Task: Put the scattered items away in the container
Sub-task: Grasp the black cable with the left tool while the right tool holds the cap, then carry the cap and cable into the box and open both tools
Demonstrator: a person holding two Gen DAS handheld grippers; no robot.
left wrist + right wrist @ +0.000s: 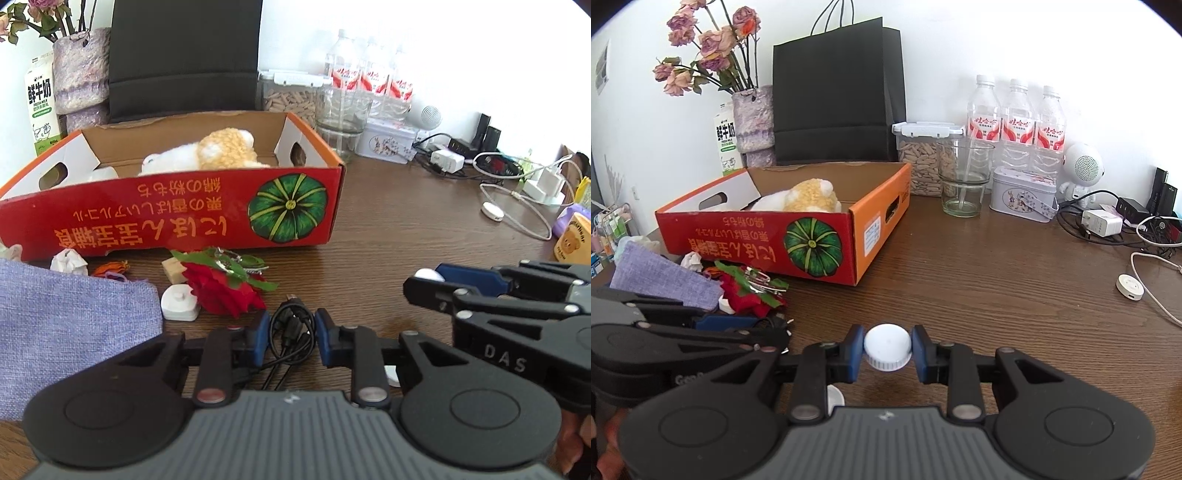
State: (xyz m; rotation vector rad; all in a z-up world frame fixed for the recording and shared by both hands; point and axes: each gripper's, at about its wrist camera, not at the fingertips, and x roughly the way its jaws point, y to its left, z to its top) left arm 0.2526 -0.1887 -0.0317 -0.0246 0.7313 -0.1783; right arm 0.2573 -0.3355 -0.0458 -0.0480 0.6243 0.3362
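A red and orange cardboard box lies open on the brown table with a white and tan plush toy inside. In front of it lie a red fabric flower, a white plastic piece, a small wooden block, crumpled paper and a purple cloth pouch. My left gripper is shut on a coiled black cable, its blue pads against both sides. My right gripper is shut on a white bottle cap, just right of the left gripper. Another white cap lies under it.
A black paper bag, a vase of dried roses and a milk carton stand behind the box. To its right are a seed jar, a glass, three water bottles, a tin, and chargers with cords.
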